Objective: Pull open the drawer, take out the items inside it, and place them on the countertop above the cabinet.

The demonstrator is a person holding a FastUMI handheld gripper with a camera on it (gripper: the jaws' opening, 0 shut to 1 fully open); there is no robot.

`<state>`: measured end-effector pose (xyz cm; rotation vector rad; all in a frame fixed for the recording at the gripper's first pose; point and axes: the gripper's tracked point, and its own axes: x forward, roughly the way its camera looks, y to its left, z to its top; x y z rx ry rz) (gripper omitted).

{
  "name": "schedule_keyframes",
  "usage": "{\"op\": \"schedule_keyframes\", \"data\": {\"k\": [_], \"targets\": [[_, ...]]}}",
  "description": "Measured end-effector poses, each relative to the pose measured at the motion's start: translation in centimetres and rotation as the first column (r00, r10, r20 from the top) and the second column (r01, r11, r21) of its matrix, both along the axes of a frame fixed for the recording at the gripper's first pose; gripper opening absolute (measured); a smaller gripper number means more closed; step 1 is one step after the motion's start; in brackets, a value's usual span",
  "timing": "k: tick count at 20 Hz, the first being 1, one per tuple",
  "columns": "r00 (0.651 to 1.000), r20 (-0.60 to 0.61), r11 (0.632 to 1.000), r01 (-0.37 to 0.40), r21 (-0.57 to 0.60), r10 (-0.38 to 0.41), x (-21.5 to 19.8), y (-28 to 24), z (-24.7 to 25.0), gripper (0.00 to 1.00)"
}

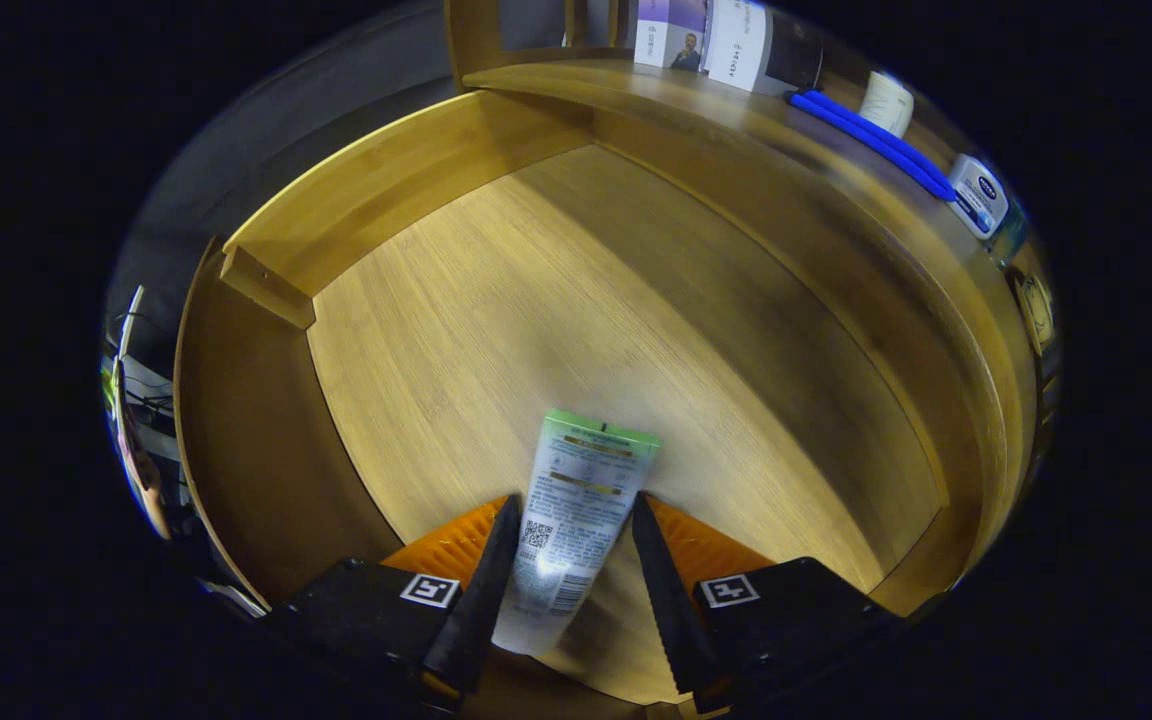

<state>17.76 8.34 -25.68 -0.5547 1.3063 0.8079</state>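
We looked down into the open wooden drawer (496, 190), its bare floor filling the middle of the frame. The one item we could see in it was a squeeze tube (576, 520), white with a green crimped end, at the lower centre of the frame. It lay directly between the two fingers of the tongs (566, 525). Its long axis ran almost parallel to the fingers, tilted slightly to the right, with the green crimp pointing away from us just beyond the fingertips and the other end back toward the tongs' body.

The left finger sat against the tube's left edge. On the right a narrow gap appeared to remain, so we judged the tongs apart and straddling the tube, not yet clamped. Closing them would squeeze across the tube's short width.

The tube's face carried a square code and a barcode. Its small print was too fine to read.

Along the upper right ran the bench (696, 100) above the cabinet. On it stood a small white bottle (978, 192) with a dark blue NIVEA mark, long blue handles (871, 140), a white roll (886, 100) and printed cartons (706, 30), text illegible.
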Motion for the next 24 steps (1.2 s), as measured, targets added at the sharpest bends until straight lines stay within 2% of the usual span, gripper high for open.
{"op": "schedule_keyframes", "data": {"k": [2, 3, 5, 6, 8, 10, 15, 24], "targets": [[1.000, 0.013, 1.000, -0.027, 0.003, 0.027, 0.1, 0.2, -0.1, 0.64], [0.999, 0.015, 0.999, -0.033, 0.012, 0.032, -0.1, 0.3, 0.2, 0.64], [0.999, 0.024, 0.999, -0.031, 0.020, 0.031, 0.1, 0.1, 0.2, 0.55], [0.998, 0.045, 0.999, -0.052, 0.012, 0.052, 0.0, -0.1, -0.3, 0.40], [0.995, 0.051, 0.996, -0.090, 0.004, 0.090, 0.0, 0.2, 0.4, 0.40], [0.990, 0.130, 0.999, -0.047, -0.009, 0.047, 1.8, -0.1, 1.1, 0.22], [0.980, 0.190, 0.998, -0.051, -0.040, 0.058, 2.0, -0.9, 1.6, 0.22], [0.944, 0.329, 0.996, -0.029, 0.086, -0.001, 4.6, 1.2, 9.1, 0.22]]}}
